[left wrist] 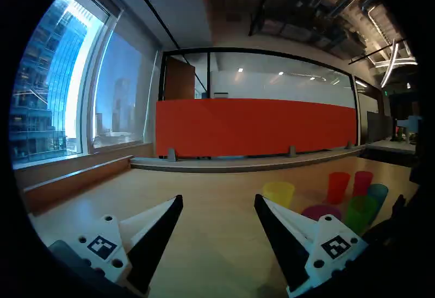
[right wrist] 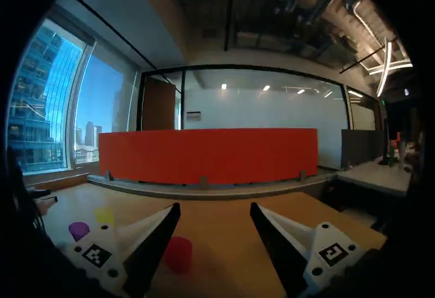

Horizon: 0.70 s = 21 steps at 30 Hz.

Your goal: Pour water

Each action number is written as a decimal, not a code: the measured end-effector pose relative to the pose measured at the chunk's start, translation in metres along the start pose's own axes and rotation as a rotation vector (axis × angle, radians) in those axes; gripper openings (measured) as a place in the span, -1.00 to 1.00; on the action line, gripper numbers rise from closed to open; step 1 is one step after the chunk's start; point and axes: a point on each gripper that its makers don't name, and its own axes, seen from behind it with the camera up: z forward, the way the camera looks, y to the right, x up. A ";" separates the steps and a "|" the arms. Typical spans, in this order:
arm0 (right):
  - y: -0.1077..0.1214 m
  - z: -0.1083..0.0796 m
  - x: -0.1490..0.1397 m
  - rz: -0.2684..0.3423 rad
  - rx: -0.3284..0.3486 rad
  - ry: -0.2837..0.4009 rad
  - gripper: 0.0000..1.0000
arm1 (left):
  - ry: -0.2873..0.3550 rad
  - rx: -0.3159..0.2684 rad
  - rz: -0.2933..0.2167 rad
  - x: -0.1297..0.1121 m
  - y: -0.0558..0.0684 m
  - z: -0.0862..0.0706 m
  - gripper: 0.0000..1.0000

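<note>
over the wooden counter (left wrist: 217,184), the left gripper (left wrist: 218,199) and right gripper (right wrist: 215,206) gape wide, empty, near coloured cups (left wrist: 337,186).

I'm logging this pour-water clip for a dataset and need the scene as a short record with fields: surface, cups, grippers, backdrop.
surface: wooden table
cups: yellow cup, red cup, pink cup, teal cup, green cup, magenta cup; clustered on the table, right of the fingers in the left gripper view
left gripper: open, nothing between the fingers
right gripper: open, nothing between the fingers
backdrop: orange partition, window
</note>
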 end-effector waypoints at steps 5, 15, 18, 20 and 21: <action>-0.004 -0.002 -0.009 -0.063 -0.003 0.004 0.98 | 0.000 0.000 0.000 0.000 0.000 0.000 0.95; -0.011 0.003 -0.036 -0.101 -0.010 0.010 0.98 | 0.000 0.000 0.000 0.000 0.000 0.001 0.96; -0.012 0.006 -0.047 -0.089 -0.008 0.000 0.99 | 0.000 0.000 0.000 0.000 0.000 0.001 0.95; -0.012 0.008 -0.053 -0.080 -0.008 -0.008 0.98 | 0.000 0.000 0.000 0.000 0.000 0.001 0.95; -0.011 0.009 -0.055 -0.077 -0.008 -0.008 0.98 | 0.000 0.000 0.000 0.000 0.000 0.001 0.95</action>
